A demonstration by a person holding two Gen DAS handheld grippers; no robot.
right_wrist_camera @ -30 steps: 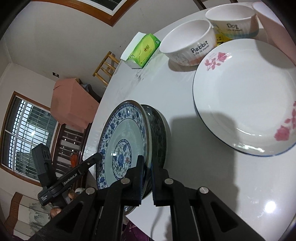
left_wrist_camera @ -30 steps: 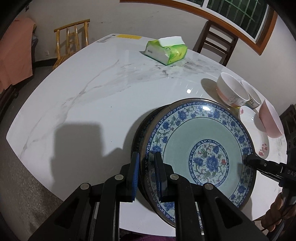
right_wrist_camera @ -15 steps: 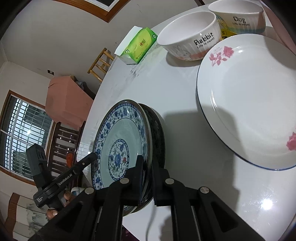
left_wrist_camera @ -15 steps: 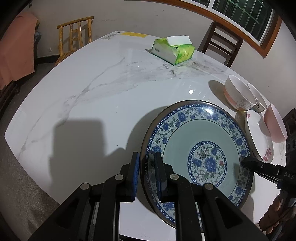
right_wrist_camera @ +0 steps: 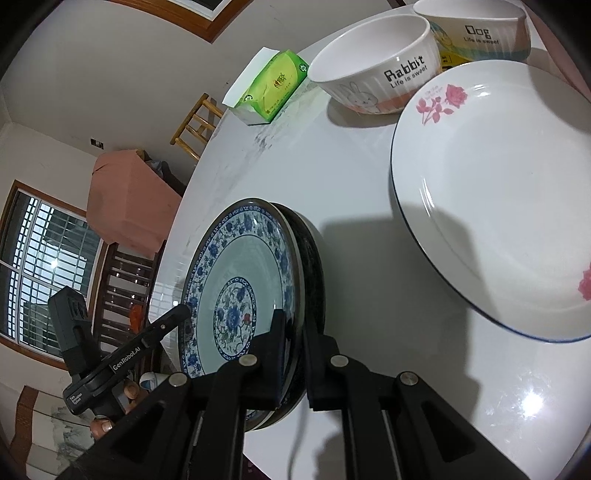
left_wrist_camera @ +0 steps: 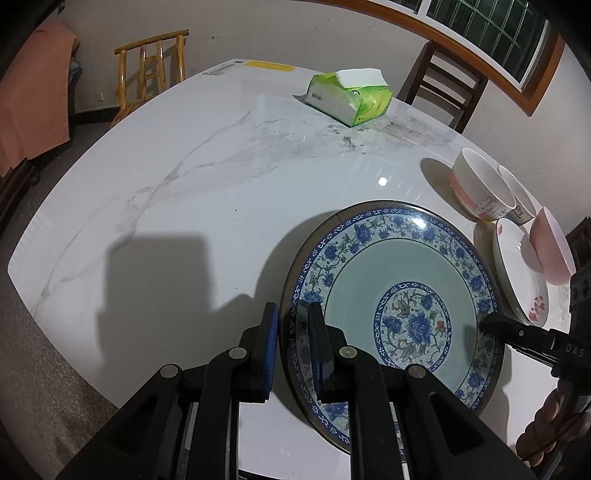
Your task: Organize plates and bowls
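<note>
1. The left gripper is clamped on the near rim of the blue floral plate; its pads are partly hidden by that rim.
2. The right gripper is clamped on the opposite rim.
3. The plate sits over the marble table. A dark plate lies directly behind it, mostly hidden.
4. The white rose plate lies beside it; the Rabbit bowl stands beyond, and the Dog bowl is cut off by the frame.

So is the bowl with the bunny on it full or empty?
Empty. In the right wrist view the Rabbit bowl shows a bare white inside, nothing in it.
</note>
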